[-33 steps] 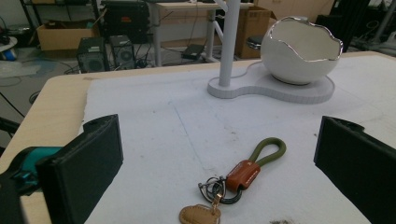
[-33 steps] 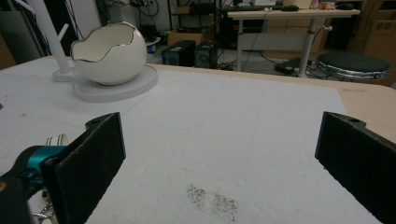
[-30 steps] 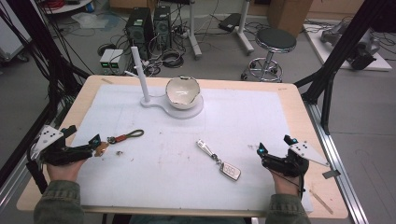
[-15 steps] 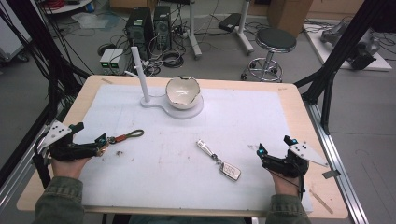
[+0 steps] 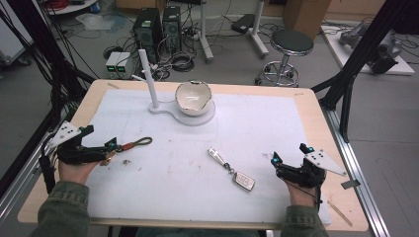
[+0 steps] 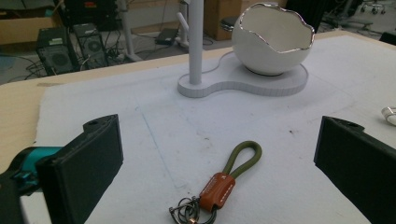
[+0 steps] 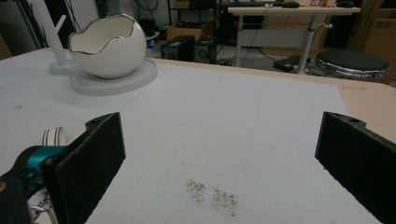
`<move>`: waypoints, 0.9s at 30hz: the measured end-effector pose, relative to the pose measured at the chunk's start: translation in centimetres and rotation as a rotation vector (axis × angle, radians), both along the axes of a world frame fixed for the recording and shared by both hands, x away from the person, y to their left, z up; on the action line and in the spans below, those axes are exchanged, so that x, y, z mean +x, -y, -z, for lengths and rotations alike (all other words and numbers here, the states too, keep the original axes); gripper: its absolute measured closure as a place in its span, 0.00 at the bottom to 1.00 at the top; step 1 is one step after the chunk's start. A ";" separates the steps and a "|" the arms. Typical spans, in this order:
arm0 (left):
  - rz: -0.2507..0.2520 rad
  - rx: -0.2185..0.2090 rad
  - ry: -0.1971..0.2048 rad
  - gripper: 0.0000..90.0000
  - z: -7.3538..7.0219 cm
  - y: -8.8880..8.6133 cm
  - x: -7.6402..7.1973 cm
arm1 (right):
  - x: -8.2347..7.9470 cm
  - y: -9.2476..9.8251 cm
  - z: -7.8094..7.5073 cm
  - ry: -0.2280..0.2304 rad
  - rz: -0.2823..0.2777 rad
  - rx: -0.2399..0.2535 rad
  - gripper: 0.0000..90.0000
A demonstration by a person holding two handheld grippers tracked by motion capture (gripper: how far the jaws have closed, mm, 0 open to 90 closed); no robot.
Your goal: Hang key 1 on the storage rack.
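The counter stretches wide under a white mat, which covers nearly all of its wooden top. At the far middle of the mat sits a white stand: a flat base with an upright post on its left end and an egg-shaped bowl with a jagged, silver-edged rim on its right.

Down at the near left, the left gripper lies low over the mat in the person's hand, pointing right. Its jaws are released, spread wide apart in the left gripper view, and right between them lies the key strap: an olive loop with a brown leather tab and a cluster of small metal rings at its near end. In the high view the strap runs from the gripper's tips toward the right and far, loop end outward. I can't tell whether either jaw touches it.

Over at the near right, the right gripper rests just above the mat, held in the other hand and pointing left. Its jaws are released too, wide apart with bare mat between them.

Between the two grippers, nearer the right one, lies a car key with a silver fob on a short chain, stretched diagonally across the mat. A little dark smudge marks the mat just ahead of the right gripper.
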State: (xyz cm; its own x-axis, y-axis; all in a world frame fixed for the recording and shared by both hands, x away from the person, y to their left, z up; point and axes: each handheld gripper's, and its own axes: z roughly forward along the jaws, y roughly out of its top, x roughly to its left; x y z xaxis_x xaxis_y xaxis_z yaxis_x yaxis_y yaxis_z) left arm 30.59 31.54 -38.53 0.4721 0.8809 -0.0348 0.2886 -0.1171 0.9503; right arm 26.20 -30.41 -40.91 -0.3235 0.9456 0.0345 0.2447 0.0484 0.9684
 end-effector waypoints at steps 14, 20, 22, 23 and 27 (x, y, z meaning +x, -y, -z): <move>0.027 0.059 -0.058 0.02 0.5 1.2 1.7 | 0.1 0.0 0.0 -0.001 -0.001 0.002 0.01; 0.040 0.066 -0.063 0.02 0.2 1.5 2.0 | 0.1 0.0 0.0 -0.003 -0.002 0.001 0.01; 0.045 0.081 -0.080 0.02 0.4 1.7 2.2 | 0.0 0.0 0.0 -0.002 -0.001 0.001 0.01; 0.045 0.081 -0.080 0.02 0.4 1.7 2.2 | 0.0 0.0 0.0 -0.001 -0.002 0.002 0.01; 0.047 0.099 -0.095 0.02 0.5 1.9 2.5 | 0.0 -0.1 0.0 0.003 -0.002 0.004 0.01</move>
